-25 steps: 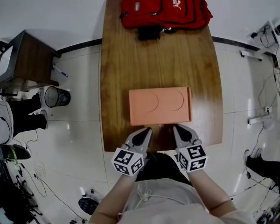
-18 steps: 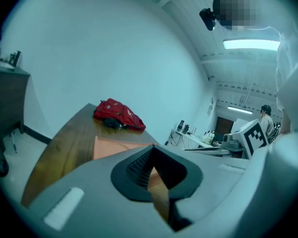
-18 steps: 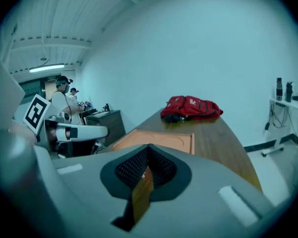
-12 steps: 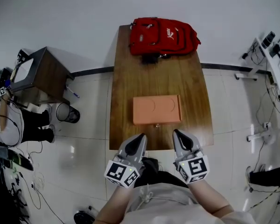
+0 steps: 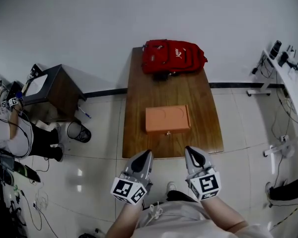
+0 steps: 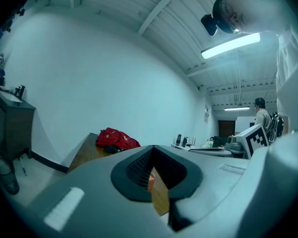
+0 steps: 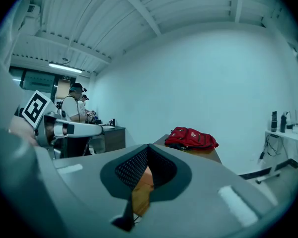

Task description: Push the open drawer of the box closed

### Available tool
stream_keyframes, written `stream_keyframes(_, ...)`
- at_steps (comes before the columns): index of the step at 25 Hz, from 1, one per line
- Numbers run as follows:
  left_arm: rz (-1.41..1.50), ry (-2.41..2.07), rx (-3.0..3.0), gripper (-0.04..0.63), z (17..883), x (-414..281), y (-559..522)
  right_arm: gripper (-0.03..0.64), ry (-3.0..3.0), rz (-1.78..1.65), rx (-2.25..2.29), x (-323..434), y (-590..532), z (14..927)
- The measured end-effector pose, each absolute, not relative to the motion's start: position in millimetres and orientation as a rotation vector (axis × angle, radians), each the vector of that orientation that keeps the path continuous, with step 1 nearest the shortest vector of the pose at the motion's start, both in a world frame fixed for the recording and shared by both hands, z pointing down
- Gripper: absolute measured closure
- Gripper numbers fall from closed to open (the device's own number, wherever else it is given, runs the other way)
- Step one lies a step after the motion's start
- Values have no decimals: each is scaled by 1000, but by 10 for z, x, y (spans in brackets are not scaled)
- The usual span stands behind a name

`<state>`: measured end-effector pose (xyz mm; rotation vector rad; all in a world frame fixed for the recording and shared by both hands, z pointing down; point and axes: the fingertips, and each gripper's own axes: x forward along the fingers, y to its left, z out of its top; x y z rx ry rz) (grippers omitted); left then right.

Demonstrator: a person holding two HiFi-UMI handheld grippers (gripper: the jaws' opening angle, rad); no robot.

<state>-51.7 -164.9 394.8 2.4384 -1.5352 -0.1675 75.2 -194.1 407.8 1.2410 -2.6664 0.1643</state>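
Holding both grippers low by my body, just short of the near edge of the long brown wooden table (image 5: 139, 138). Left gripper (image 5: 147, 153) has its jaws pressed together w/ nothing between; right gripper (image 5: 190, 149) is the same. Neither touches the table. Flat orange rectangular box (image 5: 168, 119) sits approx. mid-table, well apart from both grippers. Its drawer front looks flush w/ the near side, small knob (image 5: 167, 133) showing. Red fabric backpack (image 5: 174, 56) lies at the far end.
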Motion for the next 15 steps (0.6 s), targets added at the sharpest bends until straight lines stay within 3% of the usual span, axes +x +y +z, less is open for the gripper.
stream_keyframes(15, -204, -1426, 2491, 589, 3864, -702, 372, 609, -2613, 113, 1430, 714, -83, 3899)
